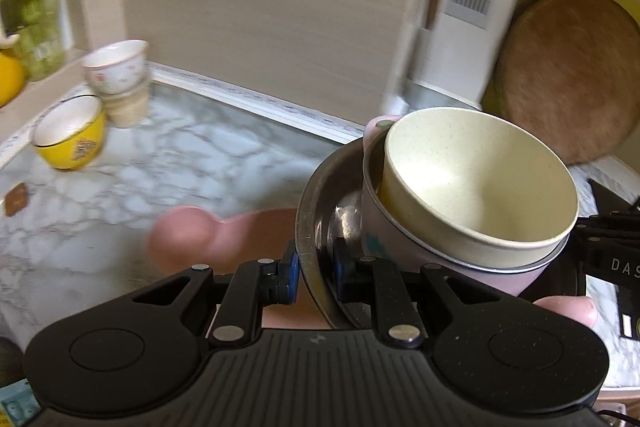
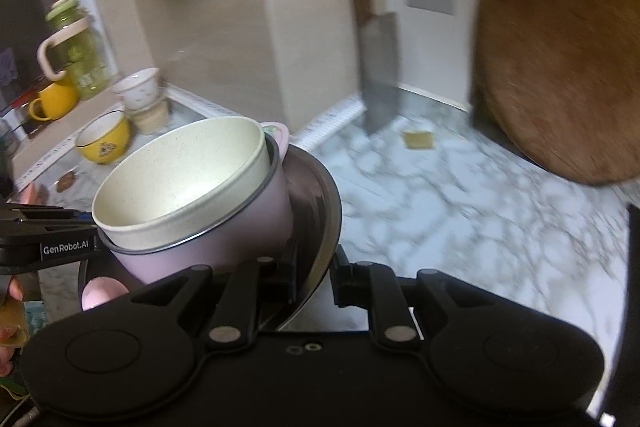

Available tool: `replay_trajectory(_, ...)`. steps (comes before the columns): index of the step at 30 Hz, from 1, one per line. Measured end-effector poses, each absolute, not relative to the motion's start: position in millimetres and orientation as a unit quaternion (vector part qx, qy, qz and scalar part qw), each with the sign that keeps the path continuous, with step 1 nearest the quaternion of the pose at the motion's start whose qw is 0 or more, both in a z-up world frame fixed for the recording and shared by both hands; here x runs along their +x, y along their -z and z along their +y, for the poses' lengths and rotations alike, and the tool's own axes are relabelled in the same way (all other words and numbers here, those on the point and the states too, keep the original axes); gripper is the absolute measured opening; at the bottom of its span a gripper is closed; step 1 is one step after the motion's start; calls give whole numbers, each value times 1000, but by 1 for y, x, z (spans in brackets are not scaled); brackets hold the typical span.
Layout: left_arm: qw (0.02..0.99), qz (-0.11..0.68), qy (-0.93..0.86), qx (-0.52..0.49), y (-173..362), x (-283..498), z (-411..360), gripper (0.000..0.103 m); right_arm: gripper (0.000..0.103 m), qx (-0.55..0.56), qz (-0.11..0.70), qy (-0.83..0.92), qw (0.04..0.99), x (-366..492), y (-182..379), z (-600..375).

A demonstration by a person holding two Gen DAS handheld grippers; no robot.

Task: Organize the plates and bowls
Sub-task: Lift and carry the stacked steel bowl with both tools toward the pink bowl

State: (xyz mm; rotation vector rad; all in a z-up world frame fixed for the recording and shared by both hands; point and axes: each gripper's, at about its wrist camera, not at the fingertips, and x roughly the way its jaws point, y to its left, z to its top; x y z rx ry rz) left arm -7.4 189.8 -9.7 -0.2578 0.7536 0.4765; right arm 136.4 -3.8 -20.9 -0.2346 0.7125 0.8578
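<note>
A dark metal plate (image 1: 310, 203) is held above the marble counter (image 1: 168, 163). It carries a pink bowl (image 1: 374, 243) with a cream bowl (image 1: 480, 183) nested inside. My left gripper (image 1: 314, 277) is shut on the plate's near rim. My right gripper (image 2: 316, 277) is shut on the opposite rim of the same plate (image 2: 320, 203), with the pink bowl (image 2: 224, 247) and the cream bowl (image 2: 188, 179) to its left. A yellow bowl (image 1: 70, 133) and a white bowl stacked on a beige cup (image 1: 120, 75) stand at the far left of the counter.
A round wooden board (image 2: 560, 59) leans on the right wall. A cleaver (image 2: 378, 67) hangs at the corner. A green jar (image 1: 34, 11) and a yellow mug (image 2: 54, 103) sit on the left ledge. A small sponge (image 2: 418, 139) lies on the counter.
</note>
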Motion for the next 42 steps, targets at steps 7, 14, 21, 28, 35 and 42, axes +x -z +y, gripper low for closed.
replay_trajectory(7, 884, 355, -275, -127, 8, -31, 228, 16, 16, -121, 334, -440, 824, 124, 27, 48)
replay_trajectory(14, 872, 365, -300, -132, 26, -43, 250, 16, 16, -133, 339, -457, 811, 118, 51, 82)
replay_trajectory(21, 867, 372, -304, -134, 45, -43, 252, 16, 16, -140, 348, -459, 805, 119, 72, 91)
replay_trajectory(28, 866, 375, -303, -136, 58, -42, 251, 15, 16, -139, 343, -459, 807, 122, 83, 90)
replay_trajectory(35, 868, 374, -303, -124, 69, -43, 248, 15, 16, -141, 340, -459, 809, 120, 93, 88)
replay_trajectory(42, 870, 372, -301, -123, 71, -45, 246, 15, 17, -150, 342, -450, 811, 118, 97, 89)
